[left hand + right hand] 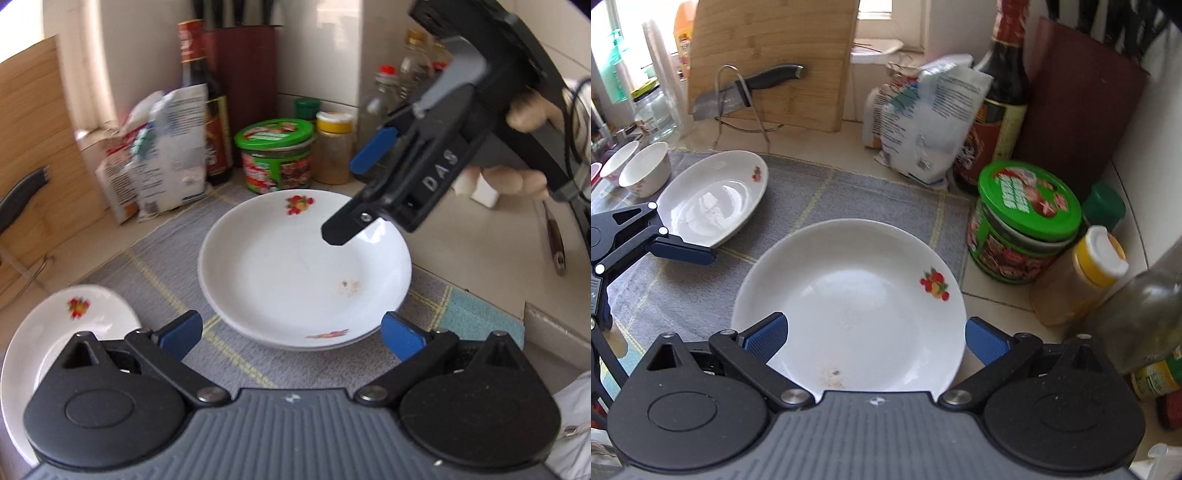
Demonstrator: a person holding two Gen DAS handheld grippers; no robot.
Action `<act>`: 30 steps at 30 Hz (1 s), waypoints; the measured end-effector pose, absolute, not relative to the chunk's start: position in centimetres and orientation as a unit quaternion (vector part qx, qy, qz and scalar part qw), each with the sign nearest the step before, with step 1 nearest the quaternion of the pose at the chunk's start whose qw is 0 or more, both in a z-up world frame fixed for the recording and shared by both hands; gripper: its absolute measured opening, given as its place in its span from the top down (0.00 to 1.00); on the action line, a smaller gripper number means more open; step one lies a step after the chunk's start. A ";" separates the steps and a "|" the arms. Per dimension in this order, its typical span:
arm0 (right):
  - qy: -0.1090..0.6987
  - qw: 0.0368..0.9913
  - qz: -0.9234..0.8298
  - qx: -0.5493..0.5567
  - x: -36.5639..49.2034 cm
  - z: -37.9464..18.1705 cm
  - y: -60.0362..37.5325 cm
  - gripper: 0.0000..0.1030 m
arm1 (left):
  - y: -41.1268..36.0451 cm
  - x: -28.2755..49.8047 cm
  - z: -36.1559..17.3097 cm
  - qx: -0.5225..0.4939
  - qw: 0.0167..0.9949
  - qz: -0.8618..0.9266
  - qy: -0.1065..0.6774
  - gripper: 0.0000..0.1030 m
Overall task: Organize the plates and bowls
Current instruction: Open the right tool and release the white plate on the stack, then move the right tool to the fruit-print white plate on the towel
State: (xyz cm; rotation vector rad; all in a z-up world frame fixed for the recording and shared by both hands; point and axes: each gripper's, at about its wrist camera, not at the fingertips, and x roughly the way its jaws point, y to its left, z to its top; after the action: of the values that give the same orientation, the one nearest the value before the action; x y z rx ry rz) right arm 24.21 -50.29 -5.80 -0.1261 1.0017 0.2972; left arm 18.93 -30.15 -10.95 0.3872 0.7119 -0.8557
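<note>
Both grippers empty over the plate stack

Stacked fruit-print plates (849,295) centre the grey mat (812,192); the right gripper (875,338) and left gripper (291,334) gape wide; another plate (713,195) waits left.

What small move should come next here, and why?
Probably bring the open left gripper over to the single plate on the grey mat and grip its rim: the other plates already sit stacked, and the right gripper hovers open above them, holding nothing.
</note>
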 end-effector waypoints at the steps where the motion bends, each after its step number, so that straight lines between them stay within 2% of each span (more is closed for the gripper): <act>1: 0.473 0.867 0.144 -0.064 24.1 -5.7 -50.0 0.00 | -29.8 18.9 -10.9 0.176 0.838 -0.391 0.339 0.01; 17: 0.429 0.872 0.226 -0.074 24.0 -6.7 -46.5 0.00 | -24.8 18.2 -9.9 0.059 0.914 -0.198 0.350 0.01; 30: 0.384 0.884 0.256 -0.072 23.4 -6.0 -40.8 0.00 | -18.3 19.0 -9.8 0.057 0.927 -0.146 0.342 0.01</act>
State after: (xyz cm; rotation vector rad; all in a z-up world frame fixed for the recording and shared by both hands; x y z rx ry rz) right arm 23.44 -40.85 -5.96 -0.1493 0.7982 0.5329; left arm 18.95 -18.28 -9.83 0.1171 0.7009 -0.2999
